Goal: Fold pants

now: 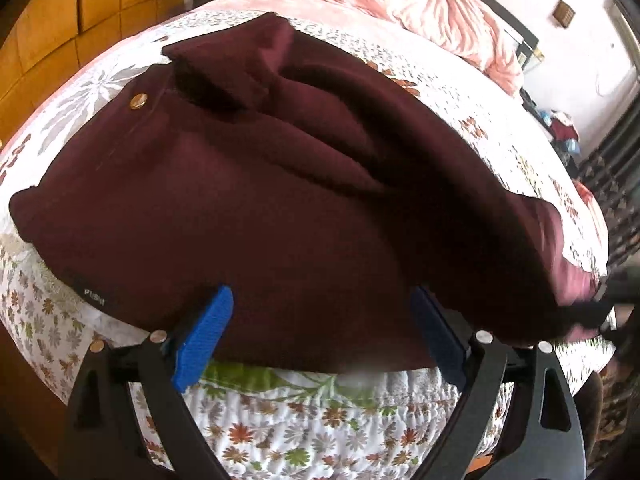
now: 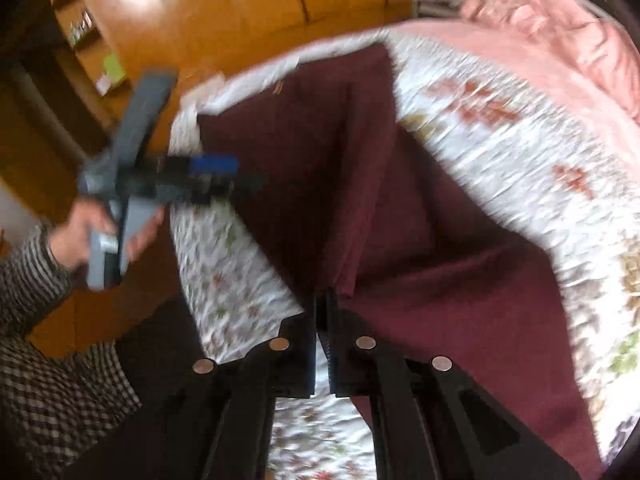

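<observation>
Fingers [image 2: 310, 344] of the R gripper [image 2: 323, 340] clamp a maroon pants [image 1: 280, 184] edge on the floral bedspread [image 1: 320, 420], while L gripper [image 1: 320, 332] hovers w/ jaws wide apart.

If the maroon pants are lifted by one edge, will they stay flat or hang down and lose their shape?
The maroon pants will probably sag: the cloth already lies in soft, deep creases on the bedspread. It looks fairly thick, so likely not slippery. Where the right gripper pinches the edge, the fabric puckers, so it would drape from that point.
</observation>
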### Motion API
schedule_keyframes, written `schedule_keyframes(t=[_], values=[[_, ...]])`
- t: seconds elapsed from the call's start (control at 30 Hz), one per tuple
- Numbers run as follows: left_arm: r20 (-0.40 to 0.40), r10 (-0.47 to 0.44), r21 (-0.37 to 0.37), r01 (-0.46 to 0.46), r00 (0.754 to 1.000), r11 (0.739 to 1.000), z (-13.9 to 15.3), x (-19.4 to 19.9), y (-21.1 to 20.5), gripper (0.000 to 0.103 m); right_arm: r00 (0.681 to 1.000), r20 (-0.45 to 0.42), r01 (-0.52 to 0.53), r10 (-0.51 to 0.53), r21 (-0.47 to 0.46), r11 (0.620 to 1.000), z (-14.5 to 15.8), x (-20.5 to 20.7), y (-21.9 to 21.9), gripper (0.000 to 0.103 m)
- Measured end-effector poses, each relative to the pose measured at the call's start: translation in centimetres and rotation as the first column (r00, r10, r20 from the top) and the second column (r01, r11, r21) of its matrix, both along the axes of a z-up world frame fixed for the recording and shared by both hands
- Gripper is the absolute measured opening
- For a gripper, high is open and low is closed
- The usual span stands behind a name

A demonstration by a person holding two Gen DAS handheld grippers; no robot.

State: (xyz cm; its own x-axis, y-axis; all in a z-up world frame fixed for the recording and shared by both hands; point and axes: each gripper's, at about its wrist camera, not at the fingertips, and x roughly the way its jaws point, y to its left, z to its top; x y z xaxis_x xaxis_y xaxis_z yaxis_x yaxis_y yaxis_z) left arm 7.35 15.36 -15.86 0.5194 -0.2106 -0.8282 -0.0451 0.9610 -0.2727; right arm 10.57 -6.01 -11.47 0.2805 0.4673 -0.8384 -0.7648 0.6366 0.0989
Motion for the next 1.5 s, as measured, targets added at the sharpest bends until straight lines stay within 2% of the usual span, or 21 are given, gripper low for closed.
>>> schedule_keyframes(t=[0.03, 0.07, 0.13, 0.2, 0.23, 0.27, 0.33, 0.43, 0.53, 0.6, 0.73, 0.8, 0.87, 0.9, 0.97, 1.13, 1.27, 1.4, 1.47, 1.5], values=[[-0.007, 0.001, -0.001, -0.001, 1.000, 1.000, -0.2, 0.1, 0.1, 0.090, 1.000, -0.003, 0.007, -0.007, -0.070, 0.998, -2.3, 0.2, 1.0, 0.004], [-0.013, -0.001, 0.002, 0.001, 1.000, 1.000, -0.3, 0.2, 0.1, 0.090, 1.000, -0.013, 0.011, -0.012, -0.083, 0.996, -3.4, 0.5, 1.3, 0.005], [-0.013, -0.013, 0.011, 0.013, 1.000, 1.000, -0.1, 0.2, 0.1, 0.090, 0.997, -0.056, 0.048, -0.049, -0.022, 0.999, -4.1, 1.3, 1.1, 0.011], [-0.005, -0.031, 0.028, 0.031, 1.000, 0.999, 0.5, 0.1, 0.3, 0.090, 0.994, -0.093, 0.051, -0.049, 0.025, 0.998, -3.3, 1.6, 0.5, 0.028], [0.005, -0.033, 0.044, 0.032, 0.999, 0.999, 0.8, -0.1, 0.6, 0.090, 0.995, -0.092, 0.039, -0.035, 0.034, 0.999, -2.7, 1.5, 0.4, 0.042], [0.015, -0.029, 0.063, 0.028, 0.999, 0.998, 1.1, -0.2, 0.9, 0.090, 0.998, -0.057, 0.025, -0.024, 0.019, 1.000, -1.7, 1.1, 0.4, 0.047], [0.038, -0.007, 0.103, 0.003, 0.999, 0.995, 1.8, -0.2, 2.2, 0.090, 1.000, -0.028, 0.011, -0.010, 0.031, 0.999, 0.4, 1.4, 0.3, 0.048], [0.048, 0.041, 0.153, -0.048, 0.998, 0.987, 2.1, 0.4, 4.5, 0.090, 0.998, -0.055, 0.037, -0.029, 0.149, 0.988, 3.4, 3.9, 0.5, 0.048], [0.026, 0.086, 0.113, -0.089, 0.996, 0.990, 1.8, 1.2, 6.8, 0.090, 0.994, -0.094, 0.083, -0.064, 0.217, 0.973, 5.0, 8.4, 2.2, 0.048], [0.005, 0.109, 0.066, -0.109, 0.994, 0.992, 1.3, 1.8, 8.0, 0.090, 0.988, -0.122, 0.122, -0.097, 0.222, 0.967, 5.0, 11.6, 4.0, 0.048], [-0.026, 0.141, -0.006, -0.141, 0.990, 0.990, 0.3, 2.5, 9.8, 0.090, 0.963, -0.203, 0.216, -0.177, 0.192, 0.957, 2.9, 17.8, 6.7, 0.048], [-0.065, 0.126, 0.000, -0.127, 0.990, 0.992, -0.7, 3.0, 9.8, 0.090, 0.951, -0.235, 0.247, -0.202, 0.180, 0.952, 1.7, 19.6, 7.3, 0.049], [-0.078, 0.100, 0.045, -0.097, 0.992, 0.994, -1.4, 3.7, 9.3, 0.089, 0.938, -0.290, 0.253, -0.191, 0.193, 0.948, 0.5, 20.9, 7.8, 0.050], [-0.080, 0.076, 0.091, -0.069, 0.994, 0.994, -1.7, 3.9, 8.7, 0.089, 0.935, -0.300, 0.256, -0.191, 0.196, 0.946, 0.2, 21.3, 8.1, 0.050], [-0.076, 0.054, 0.129, -0.044, 0.996, 0.991, -2.1, 4.1, 8.2, 0.090, 0.933, -0.308, 0.258, -0.189, 0.203, 0.945, -0.3, 22.1, 8.9, 0.050], [-0.048, 0.051, 0.080, -0.047, 0.998, 0.996, -2.1, 3.8, 9.0, 0.091, 0.930, -0.312, 0.262, -0.192, 0.200, 0.944, -0.7, 23.5, 10.6, 0.050], [-0.045, 0.051, 0.079, -0.047, 0.998, 0.996, -2.0, 3.9, 9.2, 0.091, 0.939, -0.290, 0.247, -0.185, 0.193, 0.950, -0.4, 23.3, 11.2, 0.050], [-0.029, 0.037, 0.038, -0.036, 0.999, 0.999, 0.0, 5.0, 9.5, 0.090, 0.948, -0.261, 0.231, -0.179, 0.186, 0.955, -0.5, 22.7, 11.2, 0.051], [-0.003, 0.007, 0.073, -0.007, 1.000, 0.997, 1.6, 6.4, 9.6, 0.090, 0.950, -0.262, 0.227, -0.172, 0.196, 0.954, -0.7, 22.4, 11.0, 0.051], [0.004, -0.010, 0.094, 0.009, 1.000, 0.996, 2.2, 7.0, 9.4, 0.090, 0.949, -0.265, 0.228, -0.171, 0.204, 0.952, -0.8, 22.4, 10.8, 0.047]])
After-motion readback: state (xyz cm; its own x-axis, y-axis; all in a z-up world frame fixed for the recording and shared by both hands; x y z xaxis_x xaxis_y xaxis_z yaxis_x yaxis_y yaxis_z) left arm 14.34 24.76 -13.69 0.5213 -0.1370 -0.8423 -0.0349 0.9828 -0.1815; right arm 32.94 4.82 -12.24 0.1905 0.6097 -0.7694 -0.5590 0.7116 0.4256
